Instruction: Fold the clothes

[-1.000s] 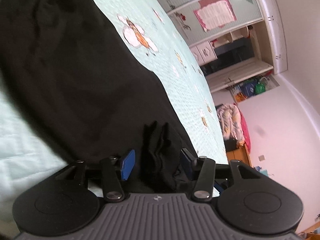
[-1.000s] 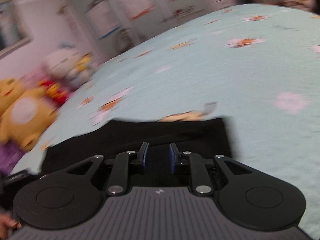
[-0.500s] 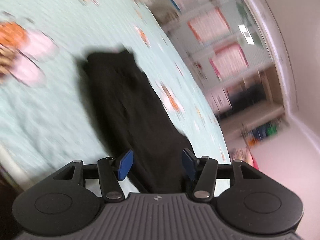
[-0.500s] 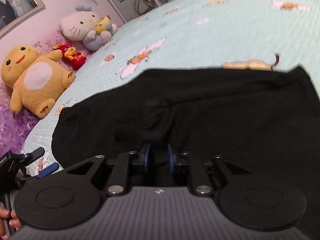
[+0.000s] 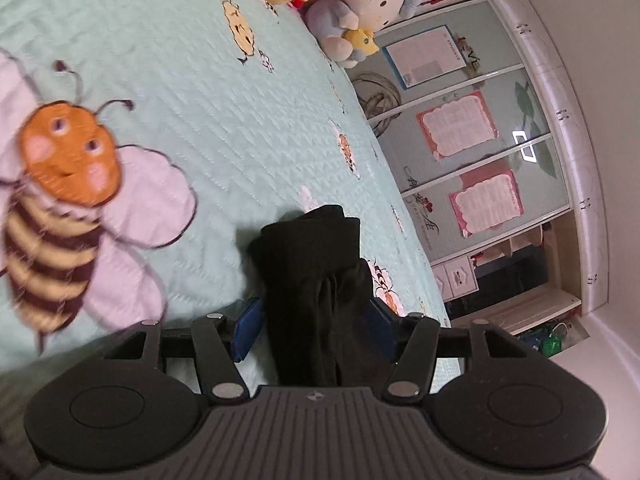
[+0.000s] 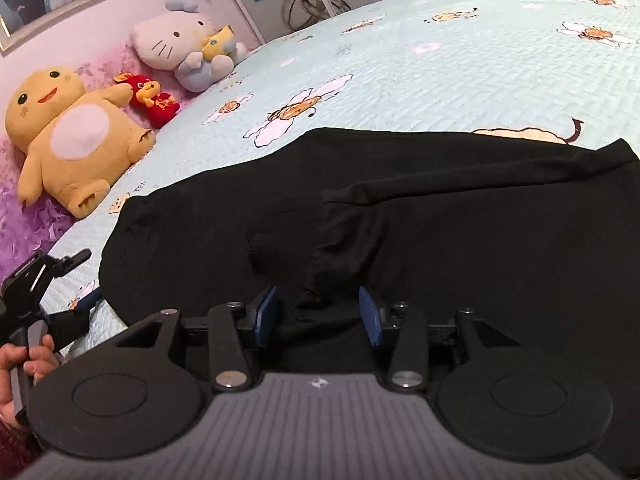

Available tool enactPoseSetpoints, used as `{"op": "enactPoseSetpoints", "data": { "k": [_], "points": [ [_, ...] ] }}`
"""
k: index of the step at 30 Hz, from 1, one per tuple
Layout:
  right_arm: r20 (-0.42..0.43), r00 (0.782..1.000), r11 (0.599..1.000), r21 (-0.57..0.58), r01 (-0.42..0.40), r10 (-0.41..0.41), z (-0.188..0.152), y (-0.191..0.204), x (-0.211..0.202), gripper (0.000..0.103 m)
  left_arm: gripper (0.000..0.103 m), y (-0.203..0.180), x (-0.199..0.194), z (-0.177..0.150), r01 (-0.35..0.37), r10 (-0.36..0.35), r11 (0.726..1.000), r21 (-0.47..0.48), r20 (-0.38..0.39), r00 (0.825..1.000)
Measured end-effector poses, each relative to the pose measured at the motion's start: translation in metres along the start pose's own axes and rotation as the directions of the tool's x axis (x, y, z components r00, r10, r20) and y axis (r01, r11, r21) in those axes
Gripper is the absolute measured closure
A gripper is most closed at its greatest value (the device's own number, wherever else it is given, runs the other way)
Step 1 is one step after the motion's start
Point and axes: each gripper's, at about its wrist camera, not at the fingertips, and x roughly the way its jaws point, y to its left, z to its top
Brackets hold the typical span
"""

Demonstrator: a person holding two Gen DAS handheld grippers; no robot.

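Note:
A black garment (image 6: pixel 460 216) lies spread on the mint bedspread (image 6: pixel 460 60), with a folded layer over its far right part. My right gripper (image 6: pixel 318 316) hovers low over its near edge. Its jaws are opening, and a raised pinch of black cloth stands between the blue pads (image 6: pixel 266 314) without being pressed. In the left wrist view a bunched end of the black garment (image 5: pixel 316 264) runs between the jaws of my left gripper (image 5: pixel 314 328). These jaws are opening too, and the cloth lies loose between them.
Plush toys line the head of the bed: a yellow one (image 6: pixel 68 140), a small red one (image 6: pixel 154 98) and a white cat (image 6: pixel 176 46). A big bee print (image 5: pixel 68 200) marks the bedspread. A wardrobe (image 5: pixel 472 152) stands beyond the bed. A person's hand (image 6: pixel 24 364) holds the left tool.
The right jaws have spread off the fold they pinched, and that gripper has come closer to the garment. The left view has swung off the spread cloth to its narrow bunched end.

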Motion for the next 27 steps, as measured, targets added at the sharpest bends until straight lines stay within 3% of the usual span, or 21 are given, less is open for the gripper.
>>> {"op": "enactPoseSetpoints", "data": {
  "k": [7, 15, 20, 25, 27],
  "points": [
    [-0.004, 1.0, 1.0, 0.027, 0.005, -0.005, 0.001, -0.001, 0.002, 0.056, 0.038, -0.004, 0.028, 0.009, 0.026, -0.025, 1.0, 0.014, -0.048, 0.999],
    [-0.032, 0.999, 0.994, -0.102, 0.026, -0.03, 0.0, 0.023, 0.007, 0.033, 0.038, -0.009, 0.033, 0.01, 0.003, -0.002, 1.0, 0.006, -0.066, 0.998],
    [-0.039, 0.999, 0.994, -0.108, 0.019, -0.023, 0.0, 0.023, 0.008, 0.029, 0.049, -0.012, 0.033, 0.006, -0.089, 0.088, 0.995, -0.035, -0.019, 0.996],
    [-0.049, 0.999, 0.996, -0.086, 0.004, -0.009, 0.003, 0.019, 0.007, 0.029, 0.033, -0.033, 0.043, 0.002, -0.168, 0.168, 0.985, 0.031, -0.001, 0.986],
    [-0.055, 0.998, 0.996, -0.094, -0.001, -0.004, 0.003, 0.02, 0.007, 0.026, 0.051, -0.036, 0.045, 0.001, -0.198, 0.197, 0.979, 0.058, 0.009, 0.98]
  ]
}}
